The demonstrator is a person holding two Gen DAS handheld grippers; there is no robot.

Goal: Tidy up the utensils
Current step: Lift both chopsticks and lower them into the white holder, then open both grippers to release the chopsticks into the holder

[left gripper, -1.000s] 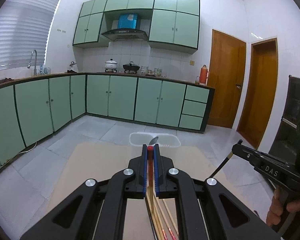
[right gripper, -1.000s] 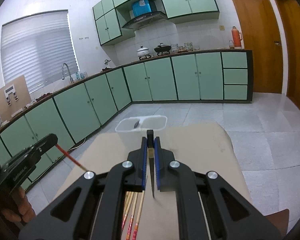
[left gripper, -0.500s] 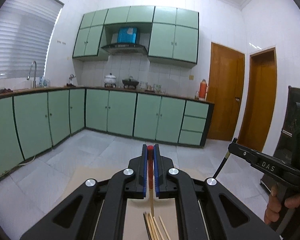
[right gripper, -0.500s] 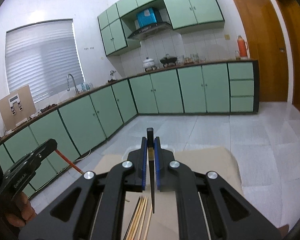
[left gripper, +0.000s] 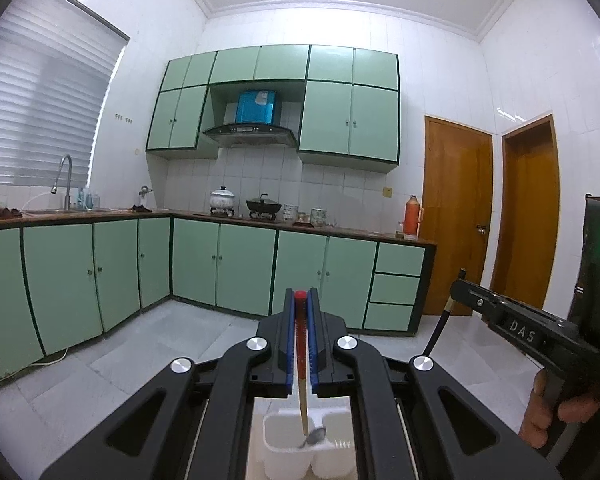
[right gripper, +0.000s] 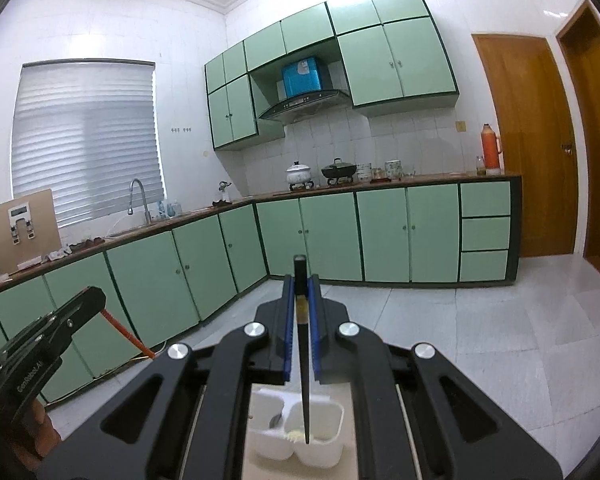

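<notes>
2 chopsticks are lifted: my left gripper [left gripper: 300, 340] clamps the red chopstick [left gripper: 300, 344], my right gripper [right gripper: 300, 332] the black chopstick [right gripper: 303, 360], both above the white holder [right gripper: 328, 440]. 1 spoon [left gripper: 316, 437] is already inside; dropping remains.

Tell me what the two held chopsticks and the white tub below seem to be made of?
Red-topped chopstick: probably wood or bamboo, pale bare shaft, painted red end. Black chopstick: maybe lacquered wood or plastic, smooth dark sheen. White tub: likely plastic, thin, slightly translucent walls.
</notes>
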